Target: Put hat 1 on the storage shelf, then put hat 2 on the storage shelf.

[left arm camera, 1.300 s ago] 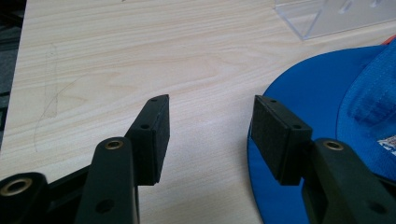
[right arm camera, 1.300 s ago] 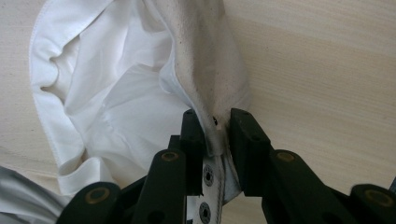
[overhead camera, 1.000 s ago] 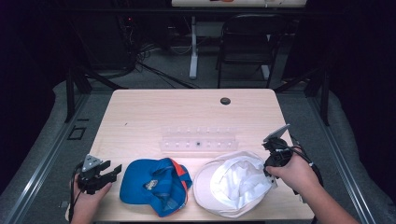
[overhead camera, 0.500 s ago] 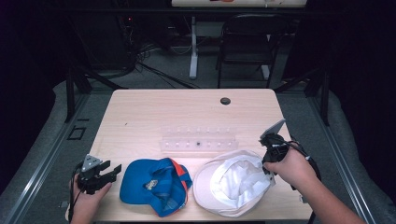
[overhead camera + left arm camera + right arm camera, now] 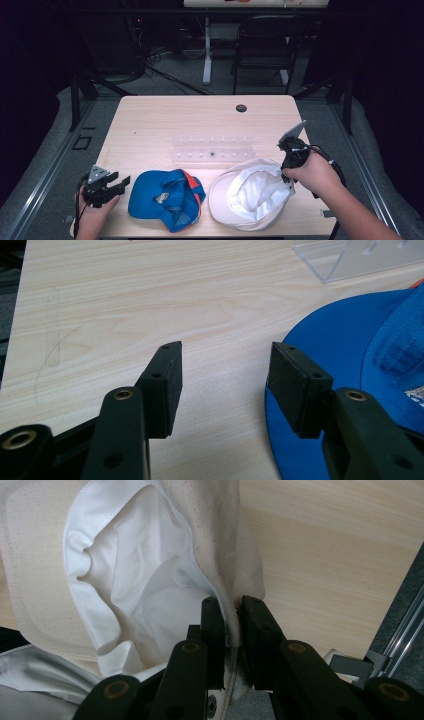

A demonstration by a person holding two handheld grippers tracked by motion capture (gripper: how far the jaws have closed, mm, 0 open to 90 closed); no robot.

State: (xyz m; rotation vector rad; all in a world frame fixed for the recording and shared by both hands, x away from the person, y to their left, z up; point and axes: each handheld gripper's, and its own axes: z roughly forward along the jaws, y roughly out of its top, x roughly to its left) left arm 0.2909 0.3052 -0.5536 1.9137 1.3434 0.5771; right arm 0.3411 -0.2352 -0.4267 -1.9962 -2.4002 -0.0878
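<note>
A white cap [image 5: 250, 195] lies upside down at the front right of the wooden table [image 5: 165, 125]. My right gripper [image 5: 287, 173] is shut on its rear edge; in the right gripper view the cream fabric of the white cap [image 5: 150, 565] is pinched between the black pads, right gripper [image 5: 233, 620], and lifted a little. A blue cap [image 5: 162, 197] with orange trim lies upside down at the front left. My left gripper [image 5: 120, 184] rests just left of it, open and empty. In the left gripper view, the left gripper [image 5: 222, 372] has bare wood between its jaws, with the blue cap's brim [image 5: 340, 340] beside its right jaw.
A clear plastic rack [image 5: 212, 149] lies across the table's middle, behind both caps. A black cable hole [image 5: 241, 108] sits near the far edge. A black chair [image 5: 265, 45] and a table leg [image 5: 206, 50] stand beyond the table. The table's right edge is close to my right hand.
My right gripper has risen slightly with the white cap's edge, pulling the fabric up. The left gripper and blue cap have stayed put.
</note>
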